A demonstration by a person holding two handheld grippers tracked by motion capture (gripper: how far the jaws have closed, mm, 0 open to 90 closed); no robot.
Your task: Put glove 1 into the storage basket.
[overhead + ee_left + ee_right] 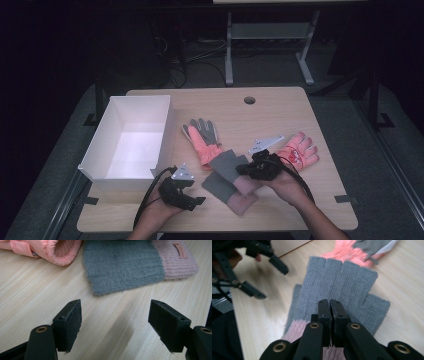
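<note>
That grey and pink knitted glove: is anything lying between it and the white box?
Nothing blocks it. The right gripper is shut on the knitted glove. Between it and the white box lies bare table; the open left gripper sits nearer the person.

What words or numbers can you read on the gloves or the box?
None can be read.
Small tag on the pink cuff of the grey knit glove: marks too small and blurred to read.
Red print on the pink glove at the right: too small to read, may only be a picture.
White box: no writing shows.
Grey-palmed pink glove: no writing shows.
</note>
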